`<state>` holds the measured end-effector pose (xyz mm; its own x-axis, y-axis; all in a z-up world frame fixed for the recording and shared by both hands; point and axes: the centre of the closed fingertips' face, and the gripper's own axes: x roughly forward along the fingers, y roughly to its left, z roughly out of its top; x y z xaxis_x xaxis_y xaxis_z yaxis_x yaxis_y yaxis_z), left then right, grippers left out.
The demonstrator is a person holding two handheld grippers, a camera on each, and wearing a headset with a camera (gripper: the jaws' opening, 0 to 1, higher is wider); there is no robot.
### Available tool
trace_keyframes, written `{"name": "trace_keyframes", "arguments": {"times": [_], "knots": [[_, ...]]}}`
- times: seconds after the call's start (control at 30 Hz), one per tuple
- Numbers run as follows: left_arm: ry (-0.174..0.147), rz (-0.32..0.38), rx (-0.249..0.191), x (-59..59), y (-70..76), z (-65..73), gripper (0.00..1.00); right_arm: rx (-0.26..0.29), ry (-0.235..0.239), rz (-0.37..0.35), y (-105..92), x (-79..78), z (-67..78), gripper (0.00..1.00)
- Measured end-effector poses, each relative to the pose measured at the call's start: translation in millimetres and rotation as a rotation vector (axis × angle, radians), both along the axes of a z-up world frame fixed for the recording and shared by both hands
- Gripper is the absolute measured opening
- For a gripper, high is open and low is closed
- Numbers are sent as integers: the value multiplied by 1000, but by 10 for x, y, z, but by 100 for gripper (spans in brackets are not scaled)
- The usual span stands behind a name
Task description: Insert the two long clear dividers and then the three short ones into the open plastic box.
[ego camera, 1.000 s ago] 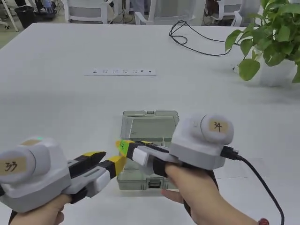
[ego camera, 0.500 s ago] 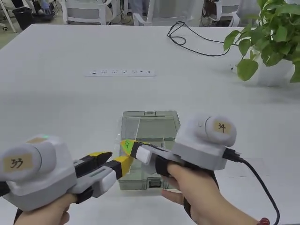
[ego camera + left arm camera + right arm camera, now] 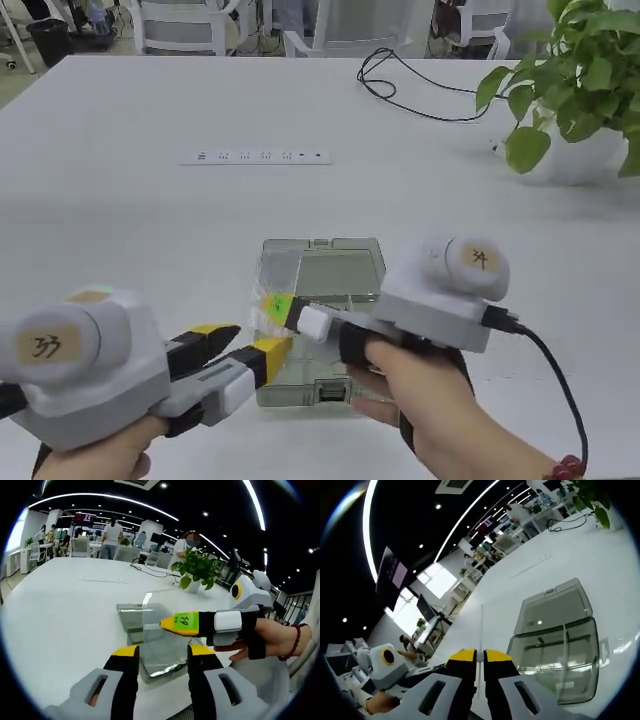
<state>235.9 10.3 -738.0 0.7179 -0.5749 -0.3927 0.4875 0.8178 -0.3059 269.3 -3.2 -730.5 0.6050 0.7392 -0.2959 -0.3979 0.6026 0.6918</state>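
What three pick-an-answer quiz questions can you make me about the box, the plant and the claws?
1. Where is the plant?
A) on the floor
B) at the table's far right
C) on a chair

2. What colour are the tips of the left claw and the right claw?
A) yellow
B) blue
C) pink

3. What is the right claw doing?
A) hanging open
B) pinching a clear divider
C) pressing a button

Answers:
1 B: its white pot stands on the table's far right side.
2 A: both claws end in yellow tips.
3 B: its jaws are closed on the thin clear sheet, by the open box.
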Motion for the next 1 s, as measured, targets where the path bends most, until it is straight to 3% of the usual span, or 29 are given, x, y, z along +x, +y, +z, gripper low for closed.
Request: {"name": "trace_keyframes", "arguments": {"times": [0.07, 0.2, 0.4, 0.47, 0.67, 0.77, 0.9, 1.0], "knots": [[-5, -7, 3, -16, 24, 10, 37, -16, 22, -2, -54, 23, -4, 6], [-20, -31, 45, -49, 66, -3, 43, -65, 119, -6, -176, 31, -58, 6], [-37, -67, 109, -83, 86, -46, 51, -211, 250, 4, -357, 15, -208, 6], [-51, -82, 135, -84, 79, -49, 54, -210, 265, 7, -359, 41, -196, 6], [-66, -116, 169, -97, 51, -69, 60, -294, 352, 21, -407, 22, -266, 6], [-69, -131, 165, -113, 25, -67, 65, -323, 394, 24, -421, 15, -295, 6], [-99, -165, 208, -131, -3, -66, 72, -360, 441, 23, -448, 43, -333, 6], [-98, -178, 224, -135, -12, -91, 77, -386, 475, 30, -450, 53, -376, 6]]}}
